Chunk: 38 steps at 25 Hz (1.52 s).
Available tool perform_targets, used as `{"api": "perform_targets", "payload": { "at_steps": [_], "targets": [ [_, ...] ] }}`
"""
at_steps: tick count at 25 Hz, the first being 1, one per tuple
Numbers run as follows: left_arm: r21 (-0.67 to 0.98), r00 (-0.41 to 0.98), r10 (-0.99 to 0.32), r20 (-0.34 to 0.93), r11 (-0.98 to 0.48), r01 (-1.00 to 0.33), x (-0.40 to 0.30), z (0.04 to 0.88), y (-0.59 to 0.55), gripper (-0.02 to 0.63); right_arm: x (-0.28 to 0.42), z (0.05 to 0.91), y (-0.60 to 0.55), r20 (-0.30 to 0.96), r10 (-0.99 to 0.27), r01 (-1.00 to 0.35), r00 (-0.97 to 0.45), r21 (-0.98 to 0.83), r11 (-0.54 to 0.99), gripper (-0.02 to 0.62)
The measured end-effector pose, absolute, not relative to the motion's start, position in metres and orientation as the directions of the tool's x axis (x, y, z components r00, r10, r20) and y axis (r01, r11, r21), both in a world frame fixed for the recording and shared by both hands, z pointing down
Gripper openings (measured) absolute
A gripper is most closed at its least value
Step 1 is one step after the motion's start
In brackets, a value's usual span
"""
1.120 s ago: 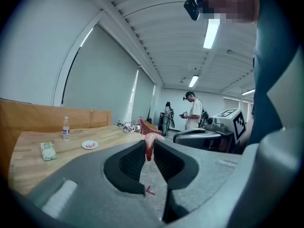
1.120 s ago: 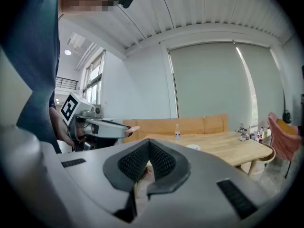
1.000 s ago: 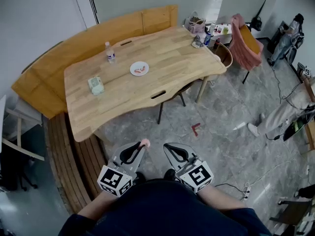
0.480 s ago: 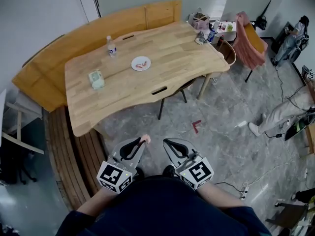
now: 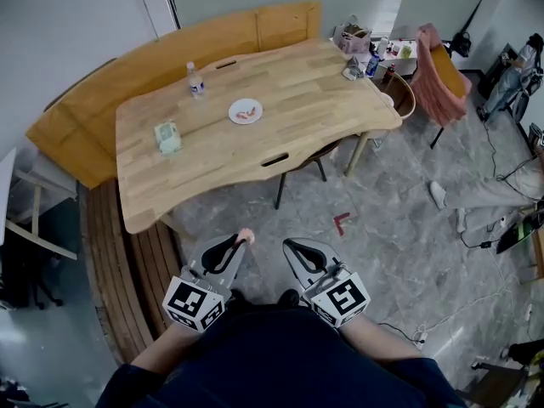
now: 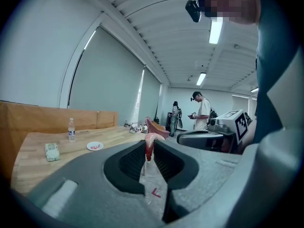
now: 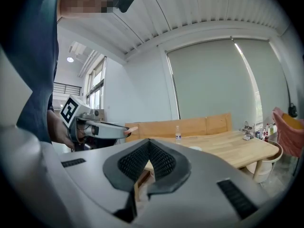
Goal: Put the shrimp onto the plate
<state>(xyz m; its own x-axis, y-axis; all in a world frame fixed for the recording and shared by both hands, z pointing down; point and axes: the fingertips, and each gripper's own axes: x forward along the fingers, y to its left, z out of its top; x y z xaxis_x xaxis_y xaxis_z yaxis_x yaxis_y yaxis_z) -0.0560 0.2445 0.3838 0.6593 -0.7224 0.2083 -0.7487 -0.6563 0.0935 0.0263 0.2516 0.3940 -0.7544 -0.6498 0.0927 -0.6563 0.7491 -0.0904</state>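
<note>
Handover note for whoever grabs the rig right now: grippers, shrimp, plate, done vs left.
Left gripper: shut on a pink shrimp, pinched at the jaw tips.
Right gripper: shut, nothing between the jaws.
Small white round plate: on the light wooden table, well ahead of both grippers. Reddish pieces that look like shrimp lie on it.
Done: shrimp picked up.
Left: walk to the table, bring the left gripper over the plate, open the jaws and drop the shrimp on it.
</note>
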Motion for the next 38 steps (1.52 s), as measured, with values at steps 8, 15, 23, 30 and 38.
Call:
{"api": "perform_targets", "payload": {
  "at_steps": [8,15,23,30,38],
  "targets": [
    [0.095,0.628,-0.749,0.213,-0.623,-0.776,-0.046,0.392,0.226,0.058,0.045,0.408,0.235,0.116,-0.628,-0.639,-0.769,-0.105,0.762,0.011],
    [0.094,0.631,-0.748,0.205,-0.627,-0.773,-0.06,0.398,0.171,0.058,0.037,0.423,0.19,0.154,-0.627,-0.644,-0.763,-0.101,0.759,0.011],
    [0.081,0.671,-0.716,0.193,-0.669,-0.738,-0.088,0.402,0.079,0.058,0.004,0.425,0.109,0.168,-0.651,-0.669,-0.74,-0.087,0.738,0.011],
    [0.096,0.714,-0.672,0.195,-0.712,-0.696,-0.117,0.404,0.0,0.058,-0.029,0.418,0.038,0.177,-0.692,-0.712,-0.7,-0.09,0.697,0.011],
    [0.096,0.753,-0.629,0.192,-0.751,-0.653,-0.137,0.405,-0.063,0.058,-0.049,0.413,-0.018,0.182,-0.738,-0.758,-0.65,-0.079,0.648,0.011]
  ]
}}
